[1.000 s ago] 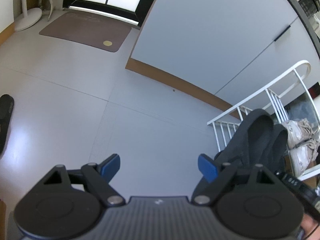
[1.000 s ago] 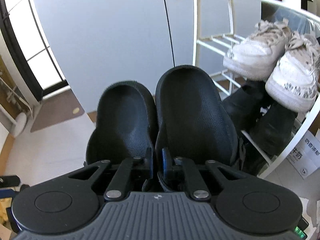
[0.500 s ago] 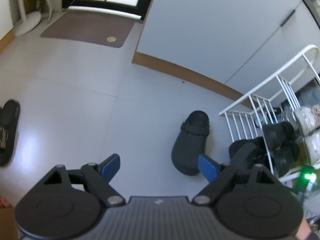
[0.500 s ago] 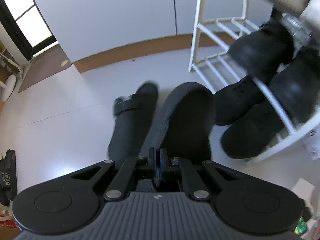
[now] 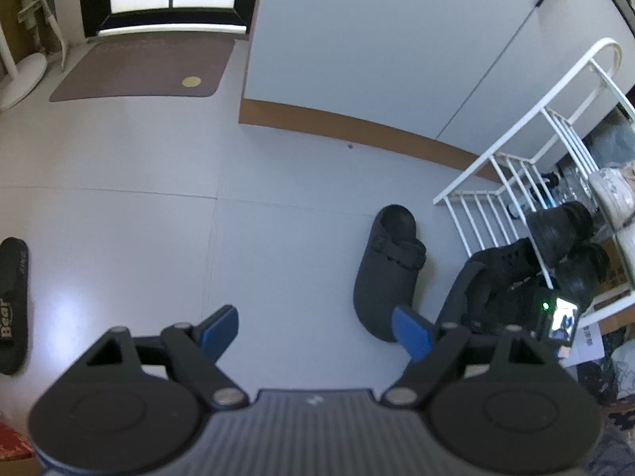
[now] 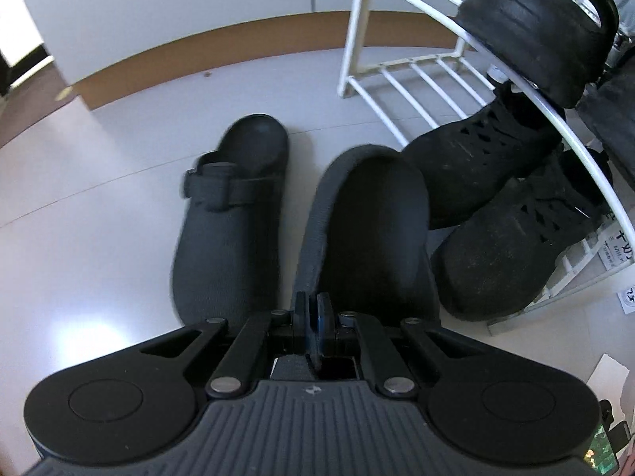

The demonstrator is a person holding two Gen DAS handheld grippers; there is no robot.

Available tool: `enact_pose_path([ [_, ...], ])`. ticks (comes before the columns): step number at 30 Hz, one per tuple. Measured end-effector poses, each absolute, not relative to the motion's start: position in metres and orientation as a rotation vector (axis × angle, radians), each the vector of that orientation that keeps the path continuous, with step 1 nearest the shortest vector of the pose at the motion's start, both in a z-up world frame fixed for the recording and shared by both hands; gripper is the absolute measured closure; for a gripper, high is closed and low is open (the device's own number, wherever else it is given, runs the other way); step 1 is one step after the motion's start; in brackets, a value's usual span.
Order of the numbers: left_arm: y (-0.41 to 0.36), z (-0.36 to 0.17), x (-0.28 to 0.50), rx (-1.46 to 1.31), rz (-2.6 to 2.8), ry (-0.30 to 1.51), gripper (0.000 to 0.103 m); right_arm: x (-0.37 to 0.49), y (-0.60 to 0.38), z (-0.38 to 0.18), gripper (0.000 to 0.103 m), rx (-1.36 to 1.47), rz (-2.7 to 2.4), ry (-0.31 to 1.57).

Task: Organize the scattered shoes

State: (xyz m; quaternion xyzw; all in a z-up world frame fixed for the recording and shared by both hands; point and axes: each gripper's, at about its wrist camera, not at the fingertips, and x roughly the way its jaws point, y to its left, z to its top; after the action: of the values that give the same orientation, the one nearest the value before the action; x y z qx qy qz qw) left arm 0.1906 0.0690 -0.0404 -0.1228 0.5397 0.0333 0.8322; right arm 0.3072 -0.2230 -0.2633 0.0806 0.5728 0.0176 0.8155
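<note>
My right gripper (image 6: 313, 313) is shut on the side rim of a black clog (image 6: 369, 222), tilted on its edge with its sole facing me. Its mate, a second black clog (image 6: 234, 206), lies flat on the floor just to the left; it also shows in the left wrist view (image 5: 389, 265). Both are beside the white wire shoe rack (image 6: 401, 63). My left gripper (image 5: 313, 329) is open and empty above the floor, left of the clogs. A black slide sandal (image 5: 14, 297) lies far left.
The rack (image 5: 516, 150) holds black sneakers (image 6: 476, 166), a black shoe (image 6: 532, 35) on an upper tier and white sneakers (image 5: 611, 194). A brown doormat (image 5: 143, 67) lies by the door. A grey cabinet wall (image 5: 377, 39) stands behind. Papers (image 5: 587, 341) lie at the rack's foot.
My right gripper has lowered from rack height to the floor. One clog has dropped from its grip and lies flat on the floor; the other stays held. The left gripper stayed open.
</note>
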Motion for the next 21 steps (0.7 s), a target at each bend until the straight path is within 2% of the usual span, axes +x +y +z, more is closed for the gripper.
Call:
enact_pose_path([
  [9, 0.065, -0.045, 0.194, -0.252, 0.062, 1.164, 0.016, 0.318, -0.21, -0.278, 0.097, 0.191, 0.051, 1.24],
  [11, 0.063, -0.043, 0.194, -0.251, 0.057, 1.162, 0.016, 0.322, -0.204, -0.283, 0.092, 0.165, 0.064, 1.249],
  [14, 0.062, -0.041, 0.193, -0.252, 0.053, 1.158, 0.016, 0.321, -0.201, -0.29, 0.073, 0.141, 0.068, 1.236],
  [16, 0.062, -0.04, 0.194, -0.256, 0.054, 1.157, 0.016, 0.32, -0.201, -0.292, 0.056, 0.138, 0.036, 1.227],
  [21, 0.063, -0.041, 0.195, -0.261, 0.061, 1.159, 0.016, 0.321, -0.191, -0.29, 0.05, 0.132, 0.033, 1.193],
])
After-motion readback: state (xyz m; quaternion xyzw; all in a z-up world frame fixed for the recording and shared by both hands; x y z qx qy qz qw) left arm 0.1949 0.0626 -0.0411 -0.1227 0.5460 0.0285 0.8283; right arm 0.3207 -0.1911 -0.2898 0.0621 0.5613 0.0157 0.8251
